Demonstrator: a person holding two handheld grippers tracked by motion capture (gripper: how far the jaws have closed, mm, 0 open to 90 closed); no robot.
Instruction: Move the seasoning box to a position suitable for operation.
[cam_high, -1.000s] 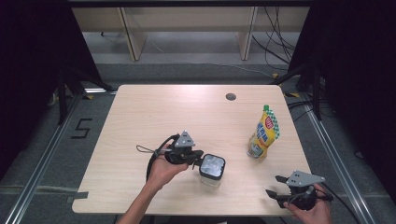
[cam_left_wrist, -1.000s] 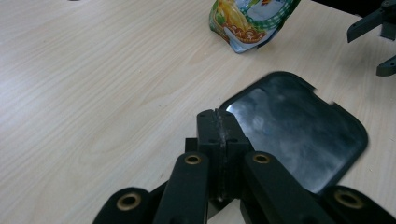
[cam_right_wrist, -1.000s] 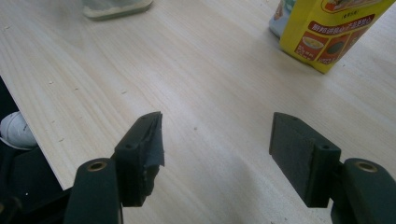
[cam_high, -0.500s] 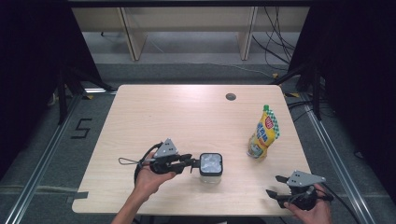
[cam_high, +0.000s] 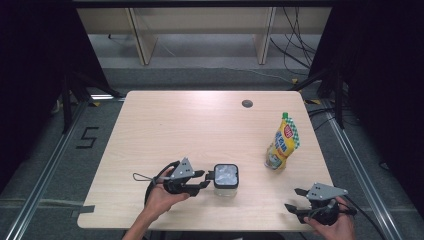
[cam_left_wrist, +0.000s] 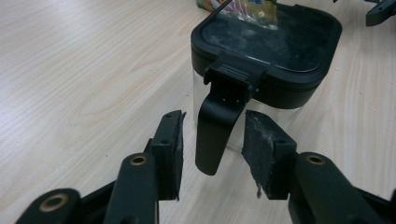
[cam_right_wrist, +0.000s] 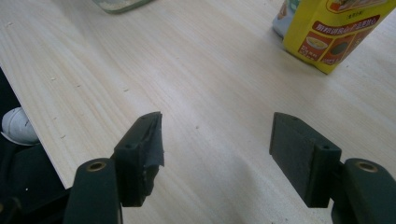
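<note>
While the left gripper (cam_left_wrist: 212, 149) has just been opening, its fingers (cam_left_wrist: 169, 140) stand apart round the jar's (cam_high: 226, 179) hanging latch (cam_left_wrist: 215, 135) at the bench's (cam_high: 200, 125) near edge; a careless pull could snag the latch and tip it. Far right, the right gripper (cam_high: 297, 199) waits, fingers apart on nothing.

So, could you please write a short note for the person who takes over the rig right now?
Left gripper: open, jaws have just been opening; the container's black latch hangs between the pads, untouched.
Right gripper: open, holds nothing, at the table's near right corner.
Container: upright near the front edge, black lid on.
Yellow pouch: stands to the right, untouched.
Done: container set down and released.
Left: probably unlatching the lid; the pouch is not yet handled.
</note>
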